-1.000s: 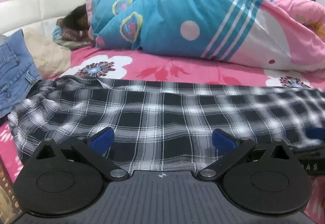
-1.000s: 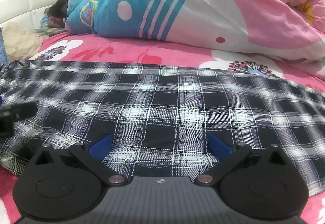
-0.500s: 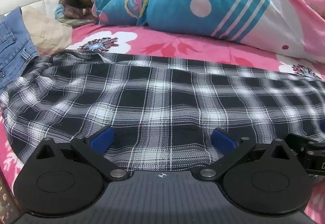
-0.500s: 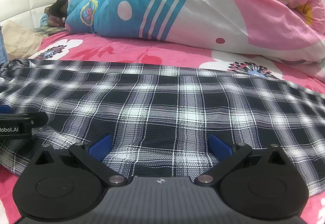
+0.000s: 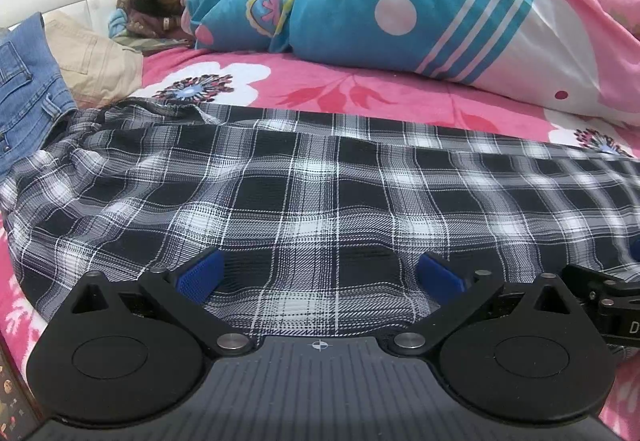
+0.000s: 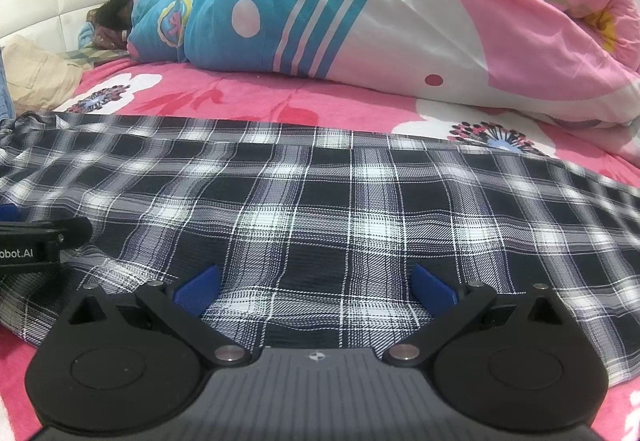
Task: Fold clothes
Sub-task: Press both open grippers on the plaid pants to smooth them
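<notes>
In the left wrist view, the left gripper (image 5: 320, 275) was spread wide over the near edge of the plaid garment (image 5: 320, 193), which lay flat on the pink bedsheet (image 5: 360, 93), jeans (image 5: 24, 81) beside it. In the right wrist view, the right gripper (image 6: 316, 283) likewise gaped, released, over the plaid garment's (image 6: 320, 209) near edge.
</notes>
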Demonstrator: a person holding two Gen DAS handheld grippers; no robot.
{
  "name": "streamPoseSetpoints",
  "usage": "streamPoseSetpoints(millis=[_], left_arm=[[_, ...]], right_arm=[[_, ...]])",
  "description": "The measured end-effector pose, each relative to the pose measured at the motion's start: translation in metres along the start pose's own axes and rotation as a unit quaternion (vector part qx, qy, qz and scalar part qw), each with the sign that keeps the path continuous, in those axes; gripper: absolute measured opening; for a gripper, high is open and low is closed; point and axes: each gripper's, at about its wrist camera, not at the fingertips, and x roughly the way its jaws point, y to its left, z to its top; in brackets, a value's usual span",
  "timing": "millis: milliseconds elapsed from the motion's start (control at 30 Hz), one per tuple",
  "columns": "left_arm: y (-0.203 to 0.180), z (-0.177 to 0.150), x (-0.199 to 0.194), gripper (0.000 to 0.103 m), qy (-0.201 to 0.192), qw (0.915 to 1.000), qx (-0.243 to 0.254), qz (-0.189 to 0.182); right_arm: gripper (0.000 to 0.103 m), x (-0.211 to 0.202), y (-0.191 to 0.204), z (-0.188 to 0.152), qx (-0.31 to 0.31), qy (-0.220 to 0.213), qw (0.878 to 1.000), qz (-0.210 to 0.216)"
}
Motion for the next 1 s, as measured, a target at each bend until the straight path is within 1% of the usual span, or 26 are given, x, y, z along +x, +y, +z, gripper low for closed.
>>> streamPoseSetpoints(millis=[700,1000], left_arm=[[0.0004,-0.0005,0.0004,0.103,-0.001,1.0,0.001,0.0],[0.0001,-0.0009,0.0005,0.103,-0.001,1.0,0.001,0.0]], right_arm=[[0.103,0.001,-0.0007,-0.0001,0.0,0.0,1.0,0.001],[0.103,0.0016,-0.0001,0.0027,-0.001,0.006,1.0,-0.001]])
